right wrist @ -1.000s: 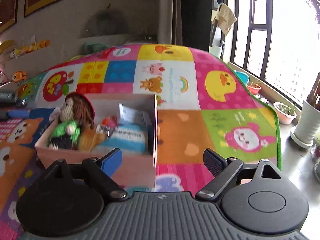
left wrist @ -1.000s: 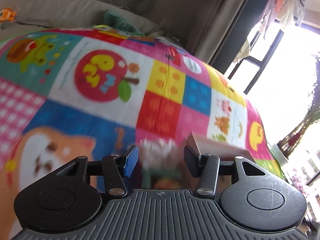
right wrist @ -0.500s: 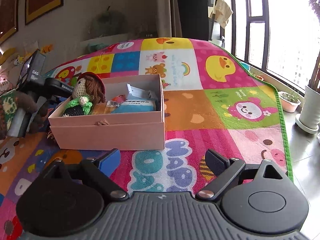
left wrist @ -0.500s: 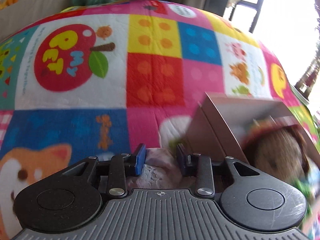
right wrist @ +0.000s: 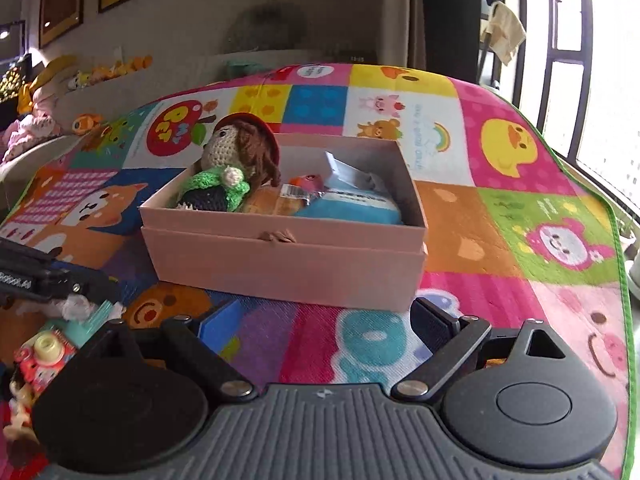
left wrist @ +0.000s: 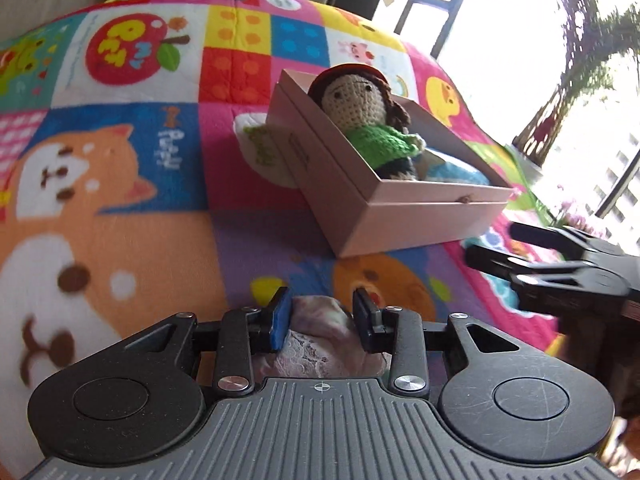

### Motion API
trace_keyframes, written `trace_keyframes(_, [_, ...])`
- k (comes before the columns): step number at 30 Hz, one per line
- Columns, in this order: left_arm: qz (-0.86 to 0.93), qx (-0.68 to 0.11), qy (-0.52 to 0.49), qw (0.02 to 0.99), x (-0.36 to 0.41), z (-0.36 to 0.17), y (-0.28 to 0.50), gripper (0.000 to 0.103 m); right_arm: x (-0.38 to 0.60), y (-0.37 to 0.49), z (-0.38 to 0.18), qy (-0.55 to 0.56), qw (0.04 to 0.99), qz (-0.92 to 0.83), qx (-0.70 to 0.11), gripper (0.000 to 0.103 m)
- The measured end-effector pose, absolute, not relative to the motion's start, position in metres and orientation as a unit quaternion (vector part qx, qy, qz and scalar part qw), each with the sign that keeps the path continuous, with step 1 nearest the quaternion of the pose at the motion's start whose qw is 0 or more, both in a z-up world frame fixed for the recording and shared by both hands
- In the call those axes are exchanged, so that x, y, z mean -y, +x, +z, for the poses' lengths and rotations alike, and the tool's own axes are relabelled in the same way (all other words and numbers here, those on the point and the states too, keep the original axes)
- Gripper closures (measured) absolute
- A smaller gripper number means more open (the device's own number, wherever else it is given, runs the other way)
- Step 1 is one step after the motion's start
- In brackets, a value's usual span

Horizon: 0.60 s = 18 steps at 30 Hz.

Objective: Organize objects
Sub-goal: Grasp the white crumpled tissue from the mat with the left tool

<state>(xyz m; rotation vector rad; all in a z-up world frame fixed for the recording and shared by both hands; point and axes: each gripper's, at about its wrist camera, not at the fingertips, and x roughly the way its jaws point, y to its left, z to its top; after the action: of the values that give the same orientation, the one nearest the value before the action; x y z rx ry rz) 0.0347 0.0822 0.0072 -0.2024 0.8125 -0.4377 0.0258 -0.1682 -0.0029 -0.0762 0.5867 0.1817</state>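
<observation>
My left gripper [left wrist: 322,318] is shut on a pale pink lacy toy [left wrist: 320,344], held above the play mat in front of the pink box [left wrist: 420,216]. The box [right wrist: 280,260] holds a crocheted doll [right wrist: 236,168] in a green top, a blue packet [right wrist: 352,204] and a small red item [right wrist: 306,182]. My right gripper [right wrist: 324,320] is open and empty, just in front of the box's near wall. The right gripper also shows in the left wrist view [left wrist: 560,268], and the left gripper at the left edge of the right wrist view [right wrist: 48,276].
The colourful play mat [right wrist: 500,208] covers the floor. A small toy with a teal and red body [right wrist: 48,348] hangs below the left gripper. Plush toys [right wrist: 108,72] line the back wall. A window and plant pots [left wrist: 560,100] lie to the right of the mat.
My left gripper has pulled back from beside the box with the pink toy in it, so the whole box now shows. My right gripper has moved closer to the box.
</observation>
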Motion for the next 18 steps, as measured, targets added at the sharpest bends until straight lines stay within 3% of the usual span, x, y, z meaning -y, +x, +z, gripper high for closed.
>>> trace_keyframes(6, [-0.19, -0.368, -0.221, 0.883, -0.097, 0.012, 0.038, 0.063, 0.141, 0.047, 0.003, -0.055, 0.949, 0.113, -0.288, 0.01])
trace_keyframes(12, [-0.12, -0.311, -0.219, 0.917, -0.129, 0.043, 0.028, 0.063, 0.139, -0.003, 0.036, -0.017, 0.909, 0.261, -0.324, 0.006])
trace_keyframes(18, [-0.13, -0.353, -0.196, 0.905, -0.121, 0.036, 0.025, 0.063, 0.072, -0.035, 0.016, -0.083, 0.843, 0.365, -0.387, 0.007])
